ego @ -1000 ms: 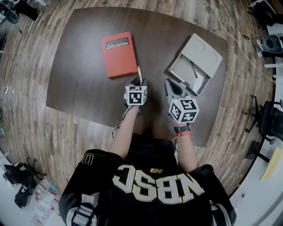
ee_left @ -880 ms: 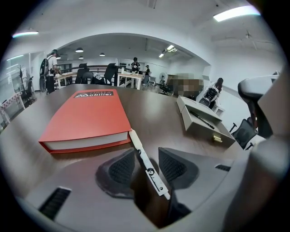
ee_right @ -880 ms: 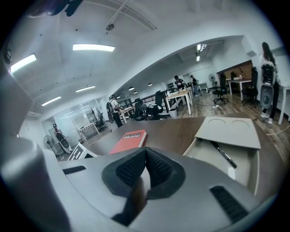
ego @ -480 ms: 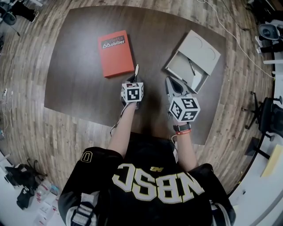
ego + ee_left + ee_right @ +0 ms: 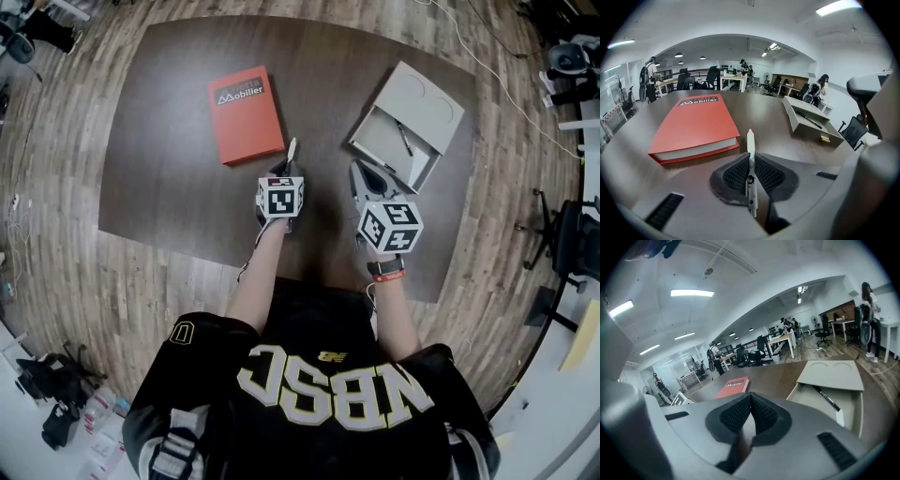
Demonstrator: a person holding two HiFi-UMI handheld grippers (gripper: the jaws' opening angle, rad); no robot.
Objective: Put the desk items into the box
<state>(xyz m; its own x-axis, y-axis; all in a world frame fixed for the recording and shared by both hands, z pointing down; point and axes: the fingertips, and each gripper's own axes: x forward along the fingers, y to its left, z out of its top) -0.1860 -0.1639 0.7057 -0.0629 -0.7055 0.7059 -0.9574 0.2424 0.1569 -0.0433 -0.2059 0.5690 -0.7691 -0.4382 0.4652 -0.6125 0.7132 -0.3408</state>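
My left gripper is shut on a white pen; its jaws have just been closing on it. The pen's tip sticks out past the pads toward the red book, which lies flat just ahead on the left. The open grey box sits at the right with a black pen inside. My right gripper hovers just short of the box, shut and holding nothing.
Everything lies on a dark brown table standing on a wood floor. A small pale item rests in the box's near corner. Office chairs and a cable lie beyond the table's right edge.
The left jaws have closed onto the white pen. Both hands stay in about the same place.
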